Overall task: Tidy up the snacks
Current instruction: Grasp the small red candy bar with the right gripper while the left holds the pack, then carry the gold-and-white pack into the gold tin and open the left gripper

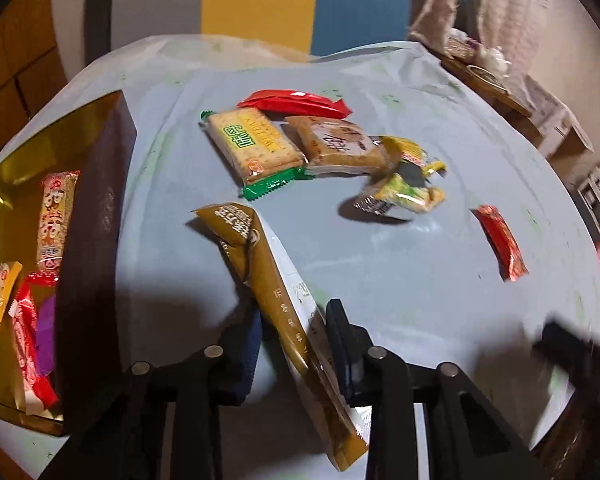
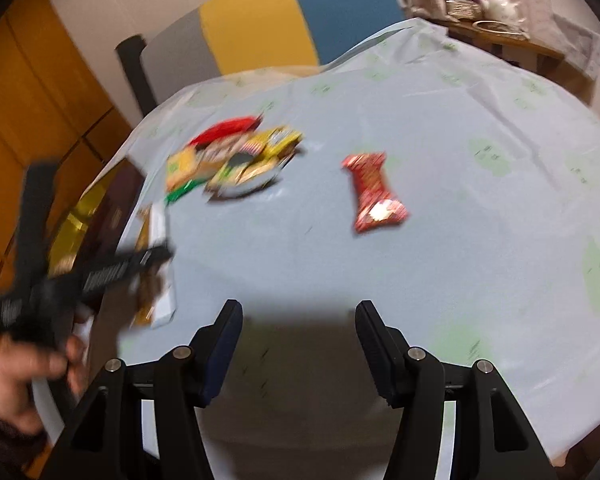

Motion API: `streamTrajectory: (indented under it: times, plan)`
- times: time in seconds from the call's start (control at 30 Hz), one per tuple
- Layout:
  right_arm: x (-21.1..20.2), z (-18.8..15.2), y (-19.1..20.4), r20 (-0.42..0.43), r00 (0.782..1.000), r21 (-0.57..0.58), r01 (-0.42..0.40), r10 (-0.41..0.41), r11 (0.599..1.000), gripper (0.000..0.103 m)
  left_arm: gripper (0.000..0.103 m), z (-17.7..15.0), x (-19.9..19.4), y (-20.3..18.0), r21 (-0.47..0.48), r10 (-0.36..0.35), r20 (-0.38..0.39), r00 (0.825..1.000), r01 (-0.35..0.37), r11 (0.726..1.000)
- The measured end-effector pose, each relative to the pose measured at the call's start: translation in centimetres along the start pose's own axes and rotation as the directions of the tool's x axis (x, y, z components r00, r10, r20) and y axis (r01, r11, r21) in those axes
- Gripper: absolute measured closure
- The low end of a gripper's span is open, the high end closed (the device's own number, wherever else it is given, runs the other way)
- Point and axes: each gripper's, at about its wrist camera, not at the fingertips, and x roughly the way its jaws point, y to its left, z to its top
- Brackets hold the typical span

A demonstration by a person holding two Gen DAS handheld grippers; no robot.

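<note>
Pinching the olive-gold snack packet [image 1: 284, 300] near its lower middle, the left claw [image 1: 296, 340] is clamped on light, crinkly, slippery film; the right claw [image 2: 300, 320] stands apart, empty.

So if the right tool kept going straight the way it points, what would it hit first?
Probably bare tablecloth: the right tool is open, empty and angled down at it. The red snack packet lies farther on, slightly right, though blur leaves depth uncertain.

Your table [image 1: 400, 272] with pale blue cloth: snack pile [image 1: 320, 148] upper centre, red packet [image 1: 500, 242] right, gold-lined box [image 1: 96, 216] left edge.
</note>
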Motion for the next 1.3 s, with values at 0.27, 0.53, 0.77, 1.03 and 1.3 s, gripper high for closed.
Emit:
streamTrajectory:
  times: [0.27, 0.53, 0.77, 1.03, 1.3]
  plan:
    - [3.6, 6.5, -2.6, -0.012, 0.991, 0.031, 0.136, -0.136, 0.99, 0.045, 0.089, -2.0, -0.3, -0.7, 0.092, -0.023, -0.001, 1.0, 0.023, 0.995]
    - [7.5, 8.2, -2.2, -0.07, 0.966, -0.065, 0.245, -0.25, 0.967, 0.071, 0.068, -2.2, -1.0, 0.6, -0.007, -0.165, -0.024, 0.986, 0.165, 0.986]
    - [7.4, 7.4, -2.2, -0.04, 0.971, -0.082, 0.232, -0.235, 0.969, 0.074, 0.056, -0.8, -1.0, 0.9, -0.037, -0.168, -0.032, 0.985, 0.167, 0.985]
    - [7.0, 6.4, -3.1, 0.011, 0.982, -0.071, 0.187, -0.187, 0.98, 0.074, 0.069, -0.9, -0.1, -0.5, 0.068, -0.058, -0.05, 0.997, 0.062, 0.996]
    - [6.9, 5.6, -2.3, 0.057, 0.975, -0.108, 0.221, -0.216, 0.969, 0.074, 0.08, -1.7, -1.3, -1.5, 0.145, -0.028, 0.026, 0.999, 0.024, 0.989]
